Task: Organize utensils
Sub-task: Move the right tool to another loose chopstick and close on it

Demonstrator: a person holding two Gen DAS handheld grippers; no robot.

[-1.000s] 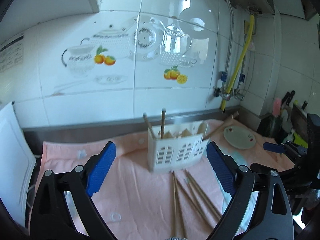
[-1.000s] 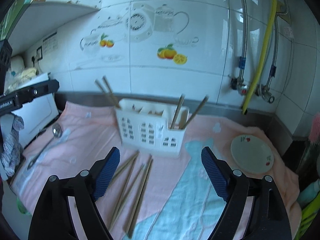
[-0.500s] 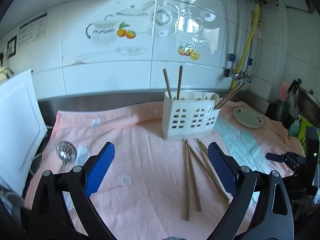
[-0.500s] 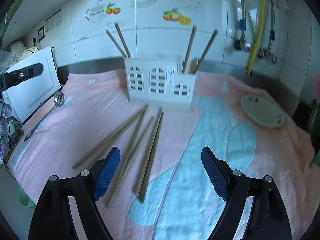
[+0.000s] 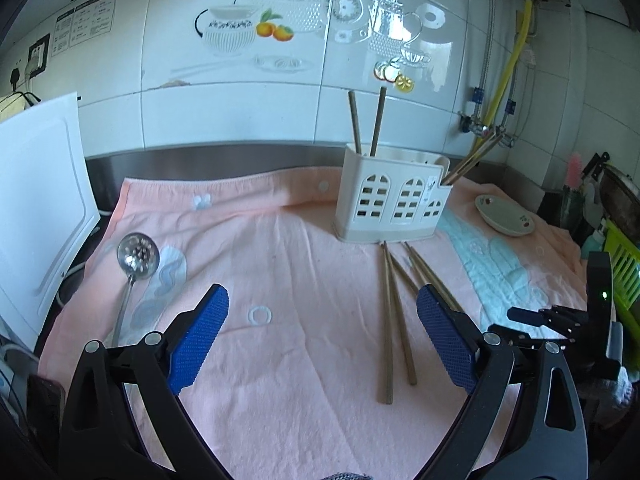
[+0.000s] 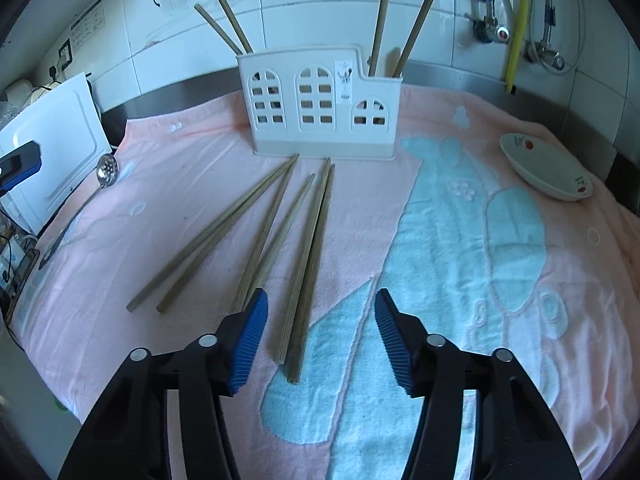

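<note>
Closing, nothing yet between the right gripper pads; left gripper wide, empty. Might pinch the pink towel instead of the loose brown wooden chopsticks at its near edge.

1. The towel over the desk is salmon pink, with a pale blue-and-white cartoon shape and small white ring and flower marks.
2. The utensil holder is cream white, its front pierced with arched window-like cut-outs.
3. The chopsticks lying near it are tan brown wood; those standing in the holder are the same colour.
4. The slotted spoon is shiny silver with a dotted, perforated bowl.
5. The saucer is off-white with small red fruit prints.
6. The wall tiles are glossy white, printed with teapots, cups and orange fruit.
7. The hose at far right is yellow.
8. Both tongs, left and right, are black with ribbed blue pads.
</note>
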